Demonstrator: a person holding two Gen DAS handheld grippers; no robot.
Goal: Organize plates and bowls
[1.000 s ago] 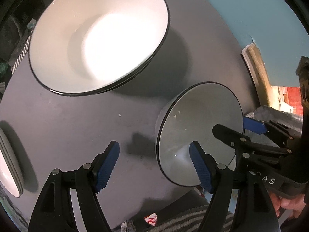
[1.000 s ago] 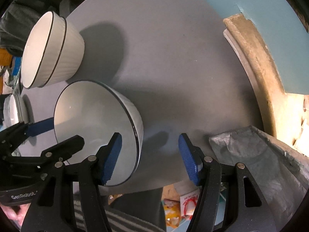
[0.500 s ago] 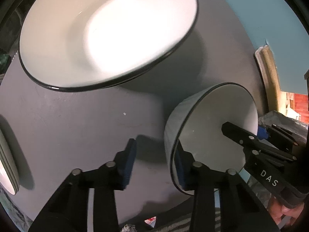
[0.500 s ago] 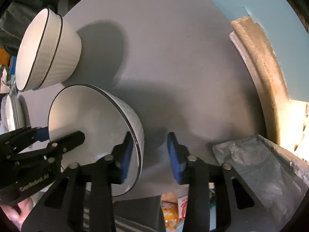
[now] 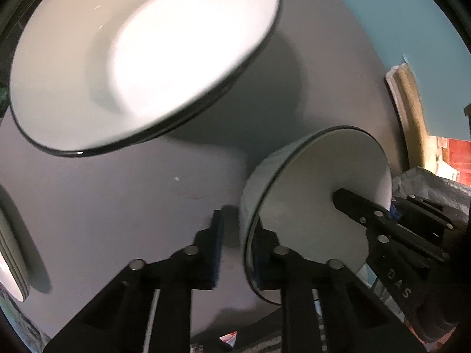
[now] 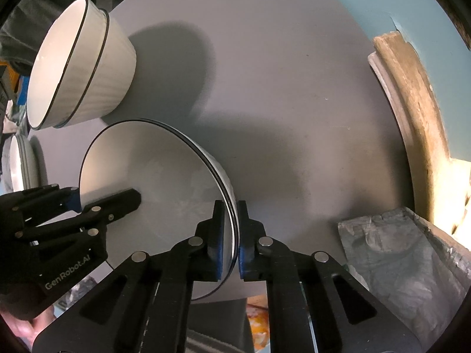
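A white bowl with a black rim (image 5: 318,194) (image 6: 147,176) stands near the front edge of the round grey table (image 6: 279,88). My left gripper (image 5: 237,247) is shut on its rim on one side, one finger inside and one outside. My right gripper (image 6: 230,235) is shut on the rim on the opposite side. Each gripper shows in the other's view. A stack of two larger white bowls (image 5: 141,58) (image 6: 76,70) stands farther back on the table.
A stack of white plates (image 5: 11,253) (image 6: 22,161) sits at the table's left edge. A crumpled grey plastic bag (image 6: 406,264) lies to the right. A worn beige moulding (image 6: 412,103) runs along the teal wall behind the table.
Both grippers have closed from open onto opposite sides of the small bowl's rim. The left wrist view has moved closer to the bowl stack.
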